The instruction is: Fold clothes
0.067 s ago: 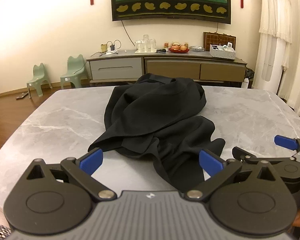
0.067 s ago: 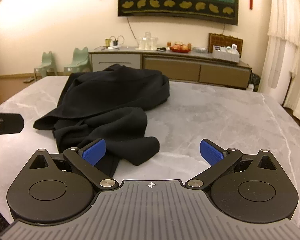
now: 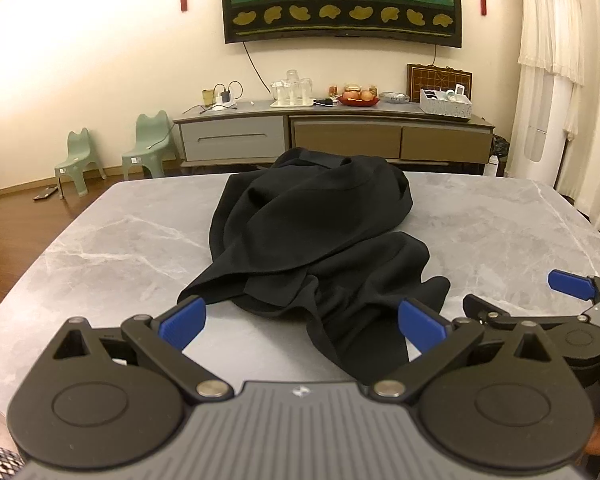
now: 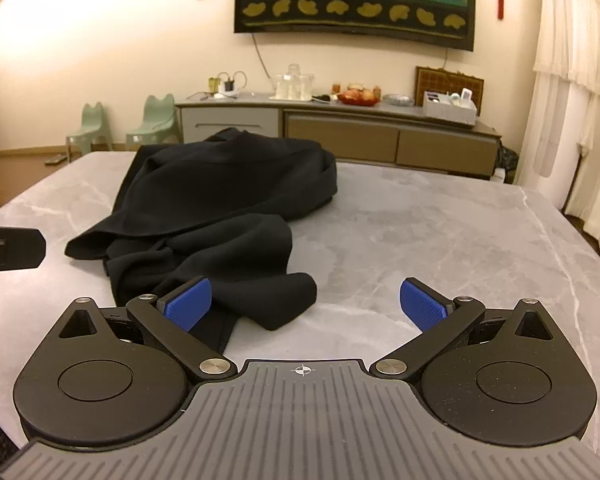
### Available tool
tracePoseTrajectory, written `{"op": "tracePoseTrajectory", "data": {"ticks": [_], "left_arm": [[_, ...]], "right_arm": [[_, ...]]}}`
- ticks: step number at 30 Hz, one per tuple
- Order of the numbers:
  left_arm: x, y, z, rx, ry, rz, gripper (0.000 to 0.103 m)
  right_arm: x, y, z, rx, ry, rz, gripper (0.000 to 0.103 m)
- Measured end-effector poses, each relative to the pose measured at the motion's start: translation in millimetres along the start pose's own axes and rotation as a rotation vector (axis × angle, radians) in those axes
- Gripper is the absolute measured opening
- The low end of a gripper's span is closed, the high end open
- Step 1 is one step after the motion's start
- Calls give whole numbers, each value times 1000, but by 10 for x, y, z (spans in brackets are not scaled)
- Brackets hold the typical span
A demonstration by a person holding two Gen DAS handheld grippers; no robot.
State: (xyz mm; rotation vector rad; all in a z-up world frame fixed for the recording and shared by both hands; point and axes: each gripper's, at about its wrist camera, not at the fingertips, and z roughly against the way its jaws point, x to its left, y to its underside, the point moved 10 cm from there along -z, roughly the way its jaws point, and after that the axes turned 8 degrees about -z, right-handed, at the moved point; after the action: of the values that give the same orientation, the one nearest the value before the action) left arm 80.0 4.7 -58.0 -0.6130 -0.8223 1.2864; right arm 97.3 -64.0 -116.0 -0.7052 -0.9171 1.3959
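Far back on the sideboard (image 3: 332, 114), a red dish (image 3: 358, 100) holds fruit and a grey box (image 3: 446, 106) holds small items too blurred to name. Nothing has visibly shifted since a moment ago. Both grippers hover spread wide and empty over the grey marble table (image 3: 100, 248): the left gripper (image 3: 302, 320) above the near end of the crumpled black garment (image 3: 312, 236), the right gripper (image 4: 306, 306) just right of it.
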Motion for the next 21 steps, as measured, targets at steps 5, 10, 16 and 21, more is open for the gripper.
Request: {"op": "tracePoseTrajectory", "data": {"ticks": [5,10,16,21], "left_arm": [[7,15,25,4,-11,-2,103],[13,30,49,9,-23,-4,103],[19,63,33,19,-25,0,103],[0,106,-11,33,-14,9,103]], "right_arm": [[27,4,10,-16,4,44,102],[156,13,42,-17,22,83,102],[168,36,25,-4,11,80,102],[190,55,14,3,13,91,102]]}}
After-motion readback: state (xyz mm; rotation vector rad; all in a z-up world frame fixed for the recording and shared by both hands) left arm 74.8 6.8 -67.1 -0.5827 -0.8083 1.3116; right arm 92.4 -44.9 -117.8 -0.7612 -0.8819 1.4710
